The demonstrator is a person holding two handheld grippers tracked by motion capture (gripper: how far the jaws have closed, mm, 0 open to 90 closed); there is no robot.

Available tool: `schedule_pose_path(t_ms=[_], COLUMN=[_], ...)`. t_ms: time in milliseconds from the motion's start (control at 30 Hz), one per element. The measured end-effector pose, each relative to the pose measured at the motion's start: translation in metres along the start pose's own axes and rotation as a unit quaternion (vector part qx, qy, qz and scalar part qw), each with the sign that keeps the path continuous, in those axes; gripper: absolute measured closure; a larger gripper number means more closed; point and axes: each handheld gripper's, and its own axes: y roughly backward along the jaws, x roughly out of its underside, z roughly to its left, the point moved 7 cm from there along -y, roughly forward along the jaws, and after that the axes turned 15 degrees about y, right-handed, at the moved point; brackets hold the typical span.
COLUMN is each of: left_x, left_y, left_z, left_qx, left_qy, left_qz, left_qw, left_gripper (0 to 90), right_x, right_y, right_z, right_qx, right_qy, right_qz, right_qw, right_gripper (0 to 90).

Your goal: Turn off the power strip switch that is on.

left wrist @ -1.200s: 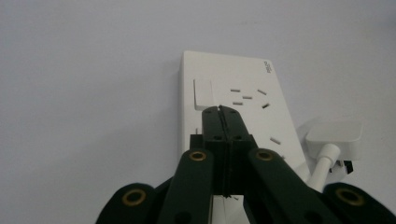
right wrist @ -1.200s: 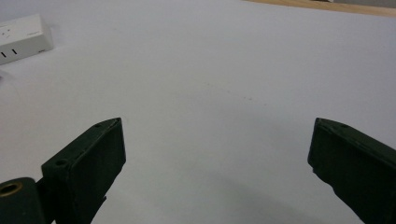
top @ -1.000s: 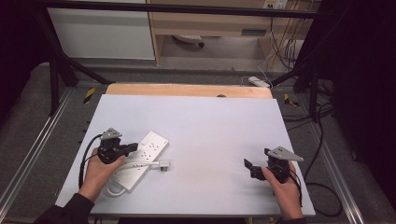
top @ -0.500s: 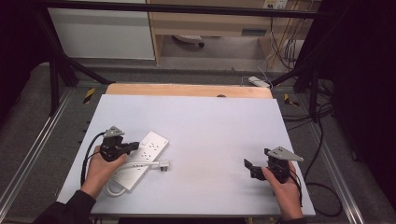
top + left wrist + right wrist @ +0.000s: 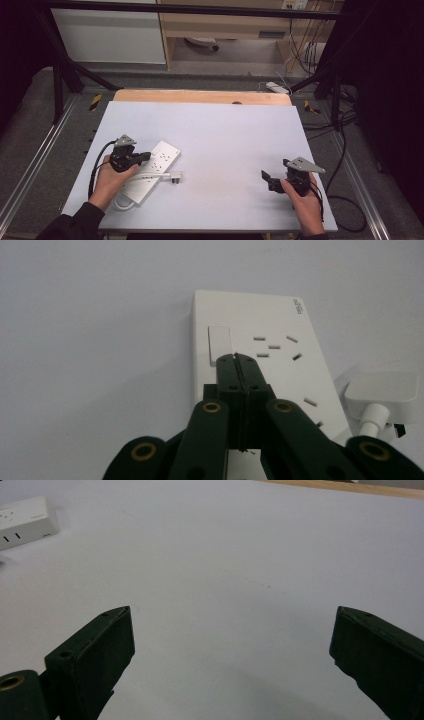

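Half the power strip (image 5: 260, 355) hidden behind closed left tongs (image 5: 235, 357), plug (image 5: 382, 392) cropped

The power strip's (image 5: 260, 360) small print is unreadable.

Grey floor (image 5: 30, 125), white cabinet (image 5: 107, 35), wooden shelving (image 5: 225, 25).

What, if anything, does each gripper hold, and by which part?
Nothing is held. The left gripper is shut with nothing between its jaws, its tips at the switch of the power strip. The right gripper is open above the bare table.
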Motion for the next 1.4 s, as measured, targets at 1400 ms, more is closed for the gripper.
schedule_pose_path(t_ms=[1400], left_x=[0.0010], left_y=[-0.0033], left_z=[0.0017], left_qx=[0.006], left_qy=[0.008], left_qz=[0.005], left_qw=[0.9999], left_gripper=[90.0], right_x=[0.0001], right_y=[-0.0002], right_z=[0.0009], right_qx=[-0.002], right_qy=[0.001], right_qz=[0.001], right_qw=[1.0000], right_gripper=[4.7])
